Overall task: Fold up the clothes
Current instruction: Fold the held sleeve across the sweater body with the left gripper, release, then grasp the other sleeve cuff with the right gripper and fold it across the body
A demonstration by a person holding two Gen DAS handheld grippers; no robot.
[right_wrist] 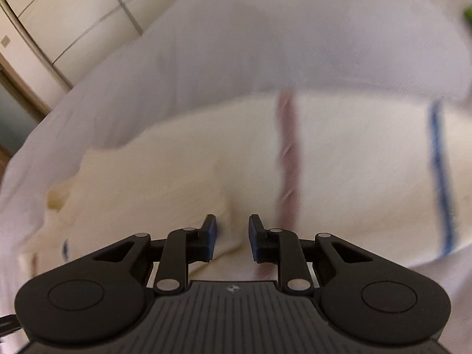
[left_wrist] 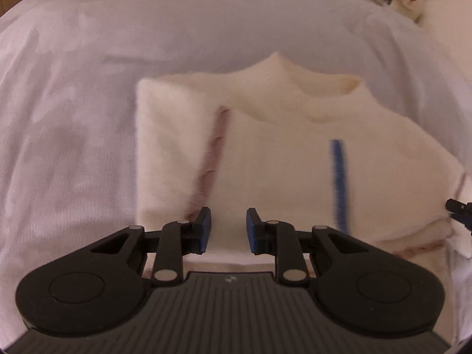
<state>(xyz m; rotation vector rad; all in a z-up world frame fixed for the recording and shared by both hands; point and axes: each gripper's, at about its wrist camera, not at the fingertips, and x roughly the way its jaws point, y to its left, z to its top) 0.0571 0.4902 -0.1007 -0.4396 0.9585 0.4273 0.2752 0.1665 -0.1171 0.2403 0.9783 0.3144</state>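
Left wrist view: left gripper (left_wrist: 228,230) points down at a cream knit sweater (left_wrist: 280,159) lying on a pale lilac-white bed sheet (left_wrist: 88,103); jaws stand slightly apart w/ a clear gap, nothing between the blue pads (left_wrist: 206,230), fabric only seen below them. Sweater is partly folded: its left side is turned in over the body, a dull pink stripe (left_wrist: 214,153) running along that fold edge, a blue stripe (left_wrist: 339,183) further right, ribbed collar (left_wrist: 318,100) at the far end. Near hem shows stacked layers w/ a pink band. At the right edge a dark tip of the right gripper (left_wrist: 458,208) sits by the sweater's right side; contact can't be told. Cluttered items at far right corner, too blurred to name. Right wrist view: right gripper (right_wrist: 233,236) over the same sweater (right_wrist: 177,162), pic blurred; jaws parted a little, no cloth pinched between pads (right_wrist: 211,234). Pink stripe (right_wrist: 287,153) runs just right of the gap, blue stripe (right_wrist: 441,177) well right. Sheet (right_wrist: 236,44) beyond, pale cabinet doors (right_wrist: 73,14) far left
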